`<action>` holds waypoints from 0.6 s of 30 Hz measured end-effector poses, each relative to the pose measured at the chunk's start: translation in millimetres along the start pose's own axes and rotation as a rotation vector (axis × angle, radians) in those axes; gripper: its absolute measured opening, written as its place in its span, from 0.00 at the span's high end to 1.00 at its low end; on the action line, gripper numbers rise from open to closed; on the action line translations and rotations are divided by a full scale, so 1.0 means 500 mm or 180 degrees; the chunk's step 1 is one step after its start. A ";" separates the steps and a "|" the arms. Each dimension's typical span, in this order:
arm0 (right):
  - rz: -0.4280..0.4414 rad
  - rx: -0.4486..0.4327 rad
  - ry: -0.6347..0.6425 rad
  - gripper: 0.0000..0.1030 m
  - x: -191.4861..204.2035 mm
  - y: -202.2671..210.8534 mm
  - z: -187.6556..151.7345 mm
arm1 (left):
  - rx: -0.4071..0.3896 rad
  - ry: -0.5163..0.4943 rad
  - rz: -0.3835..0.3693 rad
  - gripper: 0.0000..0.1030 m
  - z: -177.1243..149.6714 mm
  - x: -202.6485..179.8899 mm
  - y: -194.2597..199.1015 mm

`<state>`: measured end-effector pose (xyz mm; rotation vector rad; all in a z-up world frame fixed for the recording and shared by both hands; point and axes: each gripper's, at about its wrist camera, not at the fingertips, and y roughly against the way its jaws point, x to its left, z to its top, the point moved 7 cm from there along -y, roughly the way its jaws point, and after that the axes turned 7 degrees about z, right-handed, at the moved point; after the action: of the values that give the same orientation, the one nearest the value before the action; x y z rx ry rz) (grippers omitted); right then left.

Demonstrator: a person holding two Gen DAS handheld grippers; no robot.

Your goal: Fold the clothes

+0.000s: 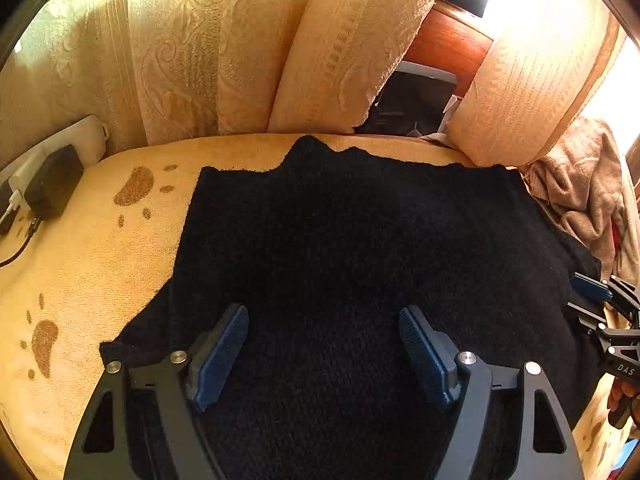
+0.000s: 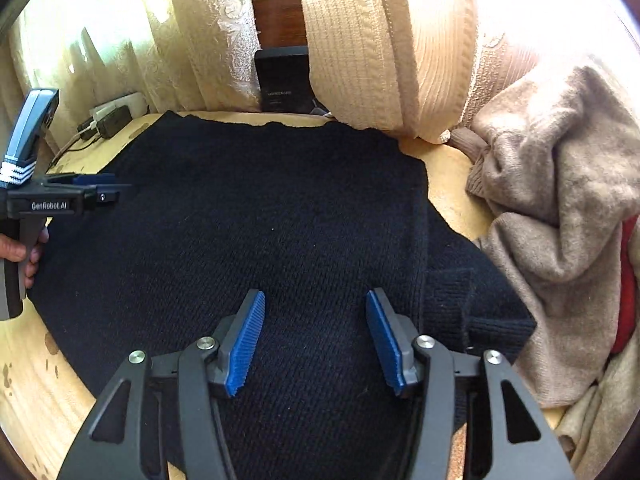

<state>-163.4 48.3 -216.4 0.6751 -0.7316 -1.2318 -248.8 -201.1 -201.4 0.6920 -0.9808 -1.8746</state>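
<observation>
The black knitted sweater lies spread flat on a yellow towel-covered seat cushion, filling most of its middle, with its far edge wavy and close to the upright back cushions. In the right wrist view a narrower part of it, a sleeve, runs out toward the near right and ends in a ribbed band. The knit looks smooth, with no big creases.

The left hand-held gripper points steeply down over the near part of the sweater; its blue pads stand wide apart with nothing pinched between them, only the fabric lying below. The right hand-held gripper is angled down likewise over the sweater's near right part, its jaws parted about half way and holding nothing. From the right wrist view the left tool shows side-on at the left edge, a person's hand wrapped around its grip.

A crumpled beige garment is heaped to the right of the sweater, touching its edge. A power strip with a black adapter sits at the far left of the cushion.
</observation>
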 end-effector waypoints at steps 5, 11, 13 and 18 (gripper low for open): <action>-0.0090 -0.0177 0.0022 0.43 0.005 0.006 -0.003 | 0.0027 0.0048 -0.0073 0.20 0.001 0.002 0.003; -0.0142 -0.0349 0.0081 0.42 0.009 0.007 -0.001 | -0.0020 0.0463 0.0012 0.20 0.014 0.039 0.080; -0.0115 -0.0357 0.0068 0.42 0.008 0.008 0.001 | -0.0091 0.0762 0.0044 0.20 0.009 0.079 0.111; -0.0032 -0.0377 0.0038 0.39 0.007 0.009 0.003 | -0.0046 0.1392 0.0145 0.20 -0.036 0.187 0.143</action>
<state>-161.1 45.8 -211.5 0.5889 -0.6409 -1.2689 -245.6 -311.6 -157.5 1.0092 -0.6921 -1.5942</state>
